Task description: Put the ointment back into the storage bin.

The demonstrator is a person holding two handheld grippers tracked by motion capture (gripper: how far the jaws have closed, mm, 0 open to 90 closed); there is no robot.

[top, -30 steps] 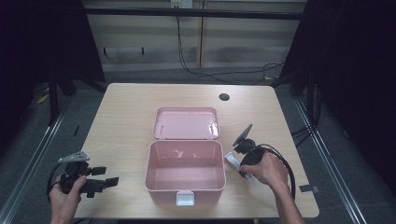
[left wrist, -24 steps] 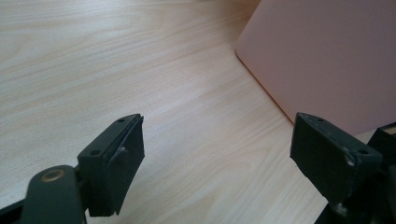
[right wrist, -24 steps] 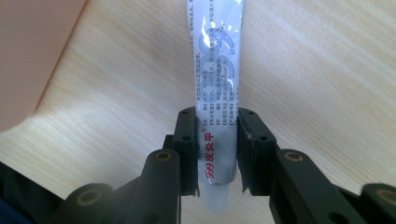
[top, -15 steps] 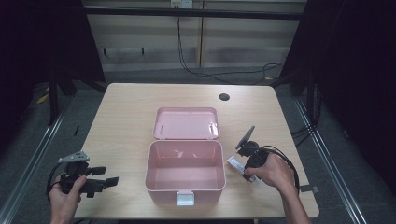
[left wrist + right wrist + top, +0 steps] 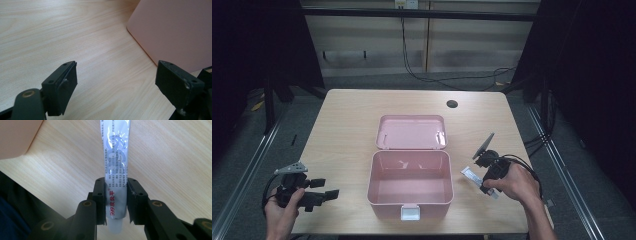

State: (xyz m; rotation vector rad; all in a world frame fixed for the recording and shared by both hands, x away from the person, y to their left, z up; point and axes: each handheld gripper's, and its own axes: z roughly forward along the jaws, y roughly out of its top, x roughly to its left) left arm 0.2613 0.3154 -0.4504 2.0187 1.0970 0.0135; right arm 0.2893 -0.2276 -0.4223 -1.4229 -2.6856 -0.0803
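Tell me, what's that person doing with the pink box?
A person holds tongs in each hand at a table. The right tongs are shut on a small silver tube, just right of the open pink box, whose lid is folded back. The left tongs wait open beside the box.

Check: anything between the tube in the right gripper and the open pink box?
Nothing visible. The right gripper is shut on the ointment tube, beside the pink box; bare table between, lid folded back.

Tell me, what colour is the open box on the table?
The box is pale pink, with a white latch at its front. The high view shows it best.
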